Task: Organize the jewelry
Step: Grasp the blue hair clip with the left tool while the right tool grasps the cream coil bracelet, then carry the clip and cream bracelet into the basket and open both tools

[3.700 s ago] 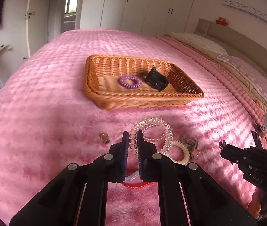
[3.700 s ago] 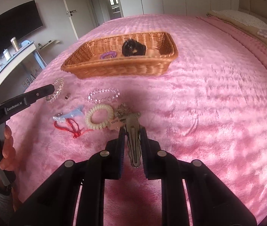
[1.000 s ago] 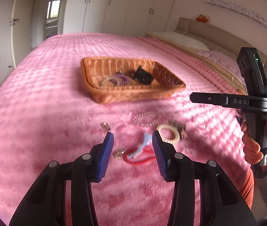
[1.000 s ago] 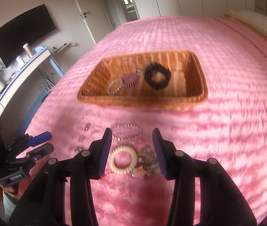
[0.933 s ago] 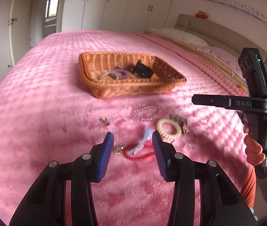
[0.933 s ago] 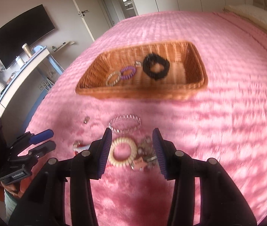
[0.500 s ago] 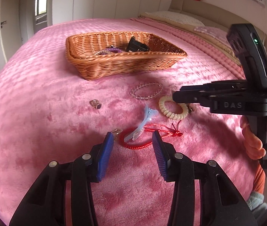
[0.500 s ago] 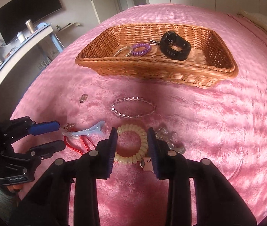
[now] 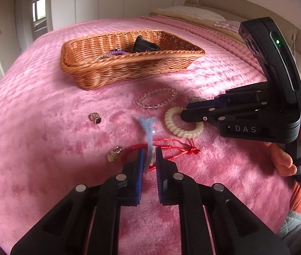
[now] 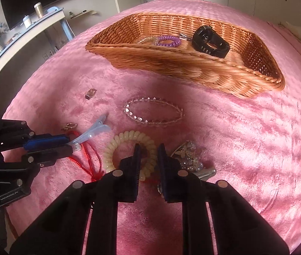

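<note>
Here: left claw (image 9: pixel 149 155) clenched on the tail of one pale-blue hair clip (image 9: pixel 148 127), clip lying flat across one red cord bracelet (image 9: pixel 171 150) on the pink bed (image 9: pixel 44 148). Right claw (image 10: pixel 147 148) parted, straddling the near rim of one cream spiral hair tie (image 10: pixel 129 140), not closed on it. Counting loose pieces on the bed: one clear bead bracelet (image 10: pixel 152 114) just beyond the hair tie, two small rings, one dark-stoned (image 9: pixel 95 118), one pale (image 9: pixel 114 154) beside the red cord, plus one tangled metallic cluster (image 10: pixel 189 157) right of the hair tie. Farther back, one wicker basket (image 10: pixel 192 63), holding one black watch (image 10: pixel 211 41), one purple spiral tie (image 10: pixel 168 41) and one clear coil tie (image 10: pixel 148 40), glossy, translucent, touching the purple one.
</note>
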Demonstrator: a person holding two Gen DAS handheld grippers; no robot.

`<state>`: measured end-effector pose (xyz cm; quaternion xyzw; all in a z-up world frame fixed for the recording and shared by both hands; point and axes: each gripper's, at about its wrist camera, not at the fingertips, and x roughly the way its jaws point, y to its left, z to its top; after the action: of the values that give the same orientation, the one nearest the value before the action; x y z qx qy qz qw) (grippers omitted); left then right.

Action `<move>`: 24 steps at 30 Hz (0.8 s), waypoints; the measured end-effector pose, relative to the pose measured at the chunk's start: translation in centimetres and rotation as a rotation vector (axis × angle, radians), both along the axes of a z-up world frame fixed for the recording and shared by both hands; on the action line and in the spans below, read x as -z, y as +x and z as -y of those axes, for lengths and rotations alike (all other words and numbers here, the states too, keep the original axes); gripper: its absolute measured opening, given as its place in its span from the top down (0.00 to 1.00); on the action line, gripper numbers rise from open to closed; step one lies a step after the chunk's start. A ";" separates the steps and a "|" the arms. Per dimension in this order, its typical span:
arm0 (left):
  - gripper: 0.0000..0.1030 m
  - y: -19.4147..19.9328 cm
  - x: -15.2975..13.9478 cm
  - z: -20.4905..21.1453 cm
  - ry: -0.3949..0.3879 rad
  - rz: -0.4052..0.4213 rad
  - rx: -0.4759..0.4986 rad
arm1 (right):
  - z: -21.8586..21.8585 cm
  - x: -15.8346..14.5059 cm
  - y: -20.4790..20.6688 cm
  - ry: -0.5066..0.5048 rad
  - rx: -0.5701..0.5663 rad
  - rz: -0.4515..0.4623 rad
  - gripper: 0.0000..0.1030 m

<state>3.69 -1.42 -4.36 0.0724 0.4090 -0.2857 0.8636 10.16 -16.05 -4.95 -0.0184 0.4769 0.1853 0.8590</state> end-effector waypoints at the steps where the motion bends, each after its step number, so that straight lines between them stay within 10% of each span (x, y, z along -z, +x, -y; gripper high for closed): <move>1: 0.91 0.0 0.0 0.0 -0.002 -0.002 -0.002 | -0.1 0.1 0.0 -0.009 -0.001 0.002 0.86; 14: 0.95 0.2 0.4 0.8 0.031 -0.002 -0.029 | -0.2 0.0 0.0 -0.012 0.019 0.036 0.90; 24: 0.95 -0.7 -4.3 -0.2 -0.104 0.111 -0.041 | 1.8 -5.6 -1.5 0.104 0.059 0.156 0.91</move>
<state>2.98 -1.22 -0.05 0.0348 0.3466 -0.2845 0.8932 8.66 -17.87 0.69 0.0258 0.3985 0.1822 0.8985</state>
